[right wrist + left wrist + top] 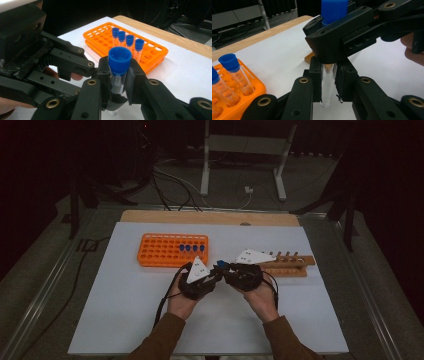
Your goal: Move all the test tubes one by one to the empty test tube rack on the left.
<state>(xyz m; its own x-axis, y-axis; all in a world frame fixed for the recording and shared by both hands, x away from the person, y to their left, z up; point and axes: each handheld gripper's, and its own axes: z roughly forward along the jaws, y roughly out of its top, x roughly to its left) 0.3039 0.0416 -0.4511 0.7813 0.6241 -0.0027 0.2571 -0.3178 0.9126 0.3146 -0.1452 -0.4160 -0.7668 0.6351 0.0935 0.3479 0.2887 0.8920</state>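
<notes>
- The tube (327,86), clear with a blue cap (119,60), sits at the centre of the high view, held between the two tongs above the white desk (125,310), below and right of the orange rack (150,251).
- At centre-left of the high view, our left tongs (212,274) are clamped on the lower, clear body of the tube; in the left gripper view the jaws press its glass from both sides, with the rounded tip poking out below.
- Just right of them, our right tongs (226,270) are clamped on the top of the tube, just under the cap, as the right gripper view shows at its centre.
- We judge the step to be a handover or an uncapping, and we cannot tell which. Either way we should keep the tube upright and keep both grips square on it.
- If we twist the cap, the left tongs should hold the body still while only the right hand turns, gently, since the glass looks thin.
- If we pass it on, one pair should let go only once the other is firm.
- At the far right of the high view lies a wooden rack (292,265); the orange rack already carries four capped tubes (126,41).
</notes>
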